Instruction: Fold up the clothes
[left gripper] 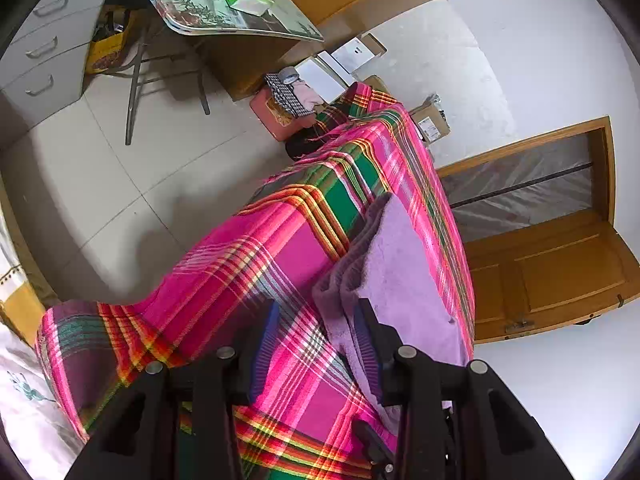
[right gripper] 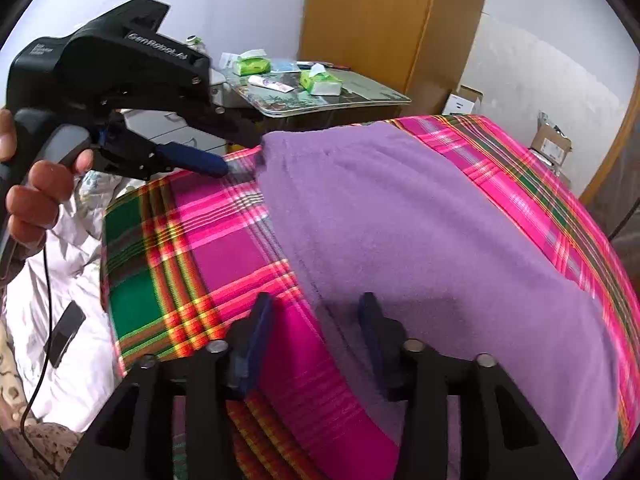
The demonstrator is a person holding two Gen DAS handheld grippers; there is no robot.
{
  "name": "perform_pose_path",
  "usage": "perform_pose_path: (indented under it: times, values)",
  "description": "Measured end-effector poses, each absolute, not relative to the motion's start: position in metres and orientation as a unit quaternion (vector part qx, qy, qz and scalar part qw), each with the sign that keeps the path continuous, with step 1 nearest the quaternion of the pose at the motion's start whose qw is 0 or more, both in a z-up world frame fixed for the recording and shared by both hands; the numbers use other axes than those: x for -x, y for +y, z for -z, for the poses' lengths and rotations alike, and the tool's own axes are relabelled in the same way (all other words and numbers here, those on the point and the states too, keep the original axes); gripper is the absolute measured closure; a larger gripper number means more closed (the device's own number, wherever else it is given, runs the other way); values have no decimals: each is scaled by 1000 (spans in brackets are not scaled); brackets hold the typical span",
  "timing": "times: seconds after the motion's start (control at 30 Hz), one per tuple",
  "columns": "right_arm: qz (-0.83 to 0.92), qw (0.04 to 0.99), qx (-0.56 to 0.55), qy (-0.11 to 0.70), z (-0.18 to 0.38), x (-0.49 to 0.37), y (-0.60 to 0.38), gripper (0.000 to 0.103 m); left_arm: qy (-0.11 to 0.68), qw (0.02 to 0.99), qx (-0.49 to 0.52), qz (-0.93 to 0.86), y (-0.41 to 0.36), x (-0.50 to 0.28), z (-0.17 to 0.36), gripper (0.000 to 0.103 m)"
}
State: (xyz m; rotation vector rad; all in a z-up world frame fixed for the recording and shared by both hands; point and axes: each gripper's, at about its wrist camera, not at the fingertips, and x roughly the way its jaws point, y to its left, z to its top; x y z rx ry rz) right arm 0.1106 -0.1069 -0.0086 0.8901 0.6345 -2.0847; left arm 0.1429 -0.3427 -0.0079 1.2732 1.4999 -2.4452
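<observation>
Two grippers over a bright plaid bed cover (right gripper: 224, 240). Left gripper (left gripper: 316, 312) spread open at the left edge of the purple cloth (right gripper: 420, 220), nothing held. Right gripper (right gripper: 316, 308) spread open too, over the cloth's near edge. Cloth flat on the cover's right side.

Right wrist view: raised lettering "GenRobot.AI" on top of the black housing of the left gripper (right gripper: 236, 156), at about 10 o'clock in frame. A second small light mark sits on the housing's rear corner, too small to read. Printing on the green tissue packs (right gripper: 320, 82) and the tube (right gripper: 271, 83) on the desk at 12 o'clock is illegible. Left wrist view: carton label (left gripper: 431, 127) at 2 o'clock unreadable
</observation>
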Motion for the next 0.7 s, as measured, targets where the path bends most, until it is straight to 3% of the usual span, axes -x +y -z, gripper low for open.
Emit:
perform_pose_path:
  times: [0.03, 0.13, 0.4, 0.53, 0.7]
  values:
    - [822, 378, -351, 243, 9, -108, -105, 39, 476, -1, -406, 780, -342, -142, 7, 64]
    - [823, 372, -377, 207, 11, -96, -99, 33, 471, -4, -406, 783, -339, -139, 6, 64]
    - [814, 371, -376, 240, 7, -99, -106, 33, 477, -15, -401, 782, -339, -133, 4, 64]
    - [820, 369, -356, 254, 6, -102, -111, 43, 476, -16, -401, 783, -340, -131, 3, 64]
    - [820, 390, -300, 292, 1, -117, -133, 44, 483, -21, -407, 775, -343, -125, 6, 64]
